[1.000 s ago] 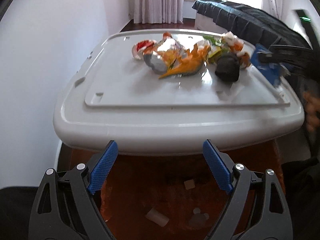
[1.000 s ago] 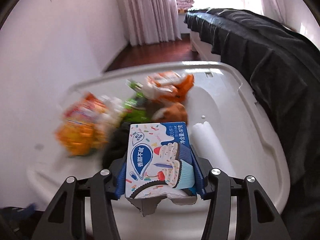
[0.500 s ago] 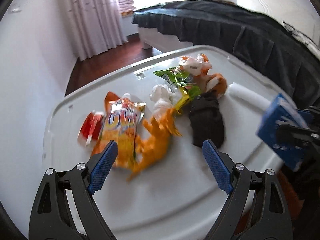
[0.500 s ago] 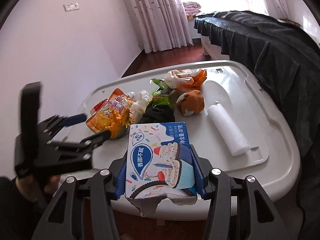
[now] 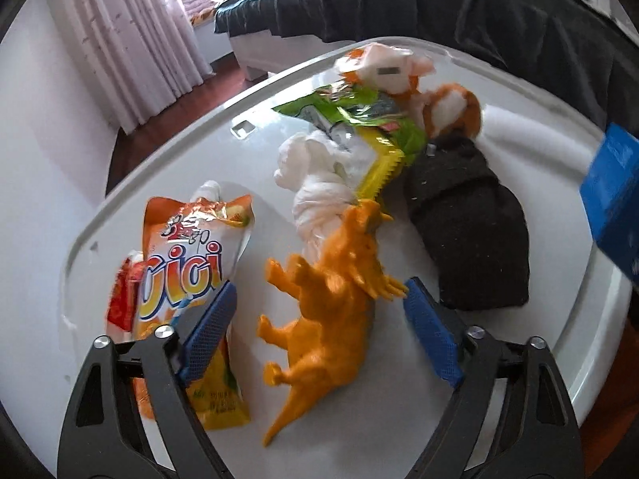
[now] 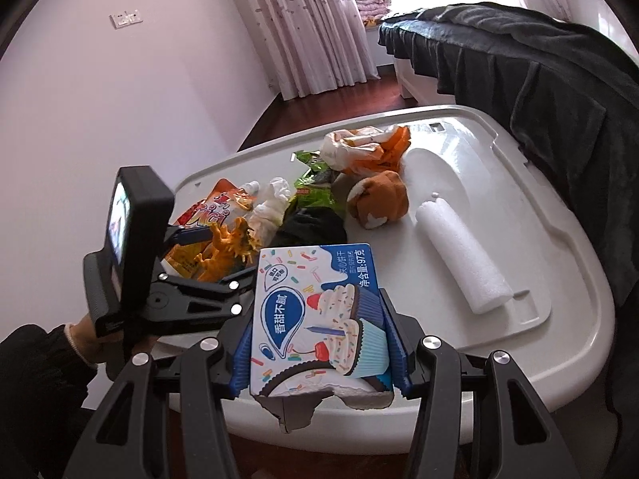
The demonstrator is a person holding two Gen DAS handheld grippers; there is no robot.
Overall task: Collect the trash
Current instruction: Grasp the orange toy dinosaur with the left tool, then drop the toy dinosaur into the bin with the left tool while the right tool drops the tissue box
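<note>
While the right tongs (image 6: 319, 343) grip a blue biscuit box (image 6: 317, 315) between both pads at the near edge of the white worktop (image 6: 519, 247), the left tongs (image 5: 319, 331) hang spread wide and hold nothing, straddling an orange toy dinosaur (image 5: 331, 303). Just left of it lies an orange snack bag (image 5: 191, 263); beyond lie a crumpled white tissue (image 5: 315, 183), a green wrapper (image 5: 359, 119) and a dark cloth (image 5: 471, 235). A white foam roll (image 6: 459, 259) rests apart to the right.
</note>
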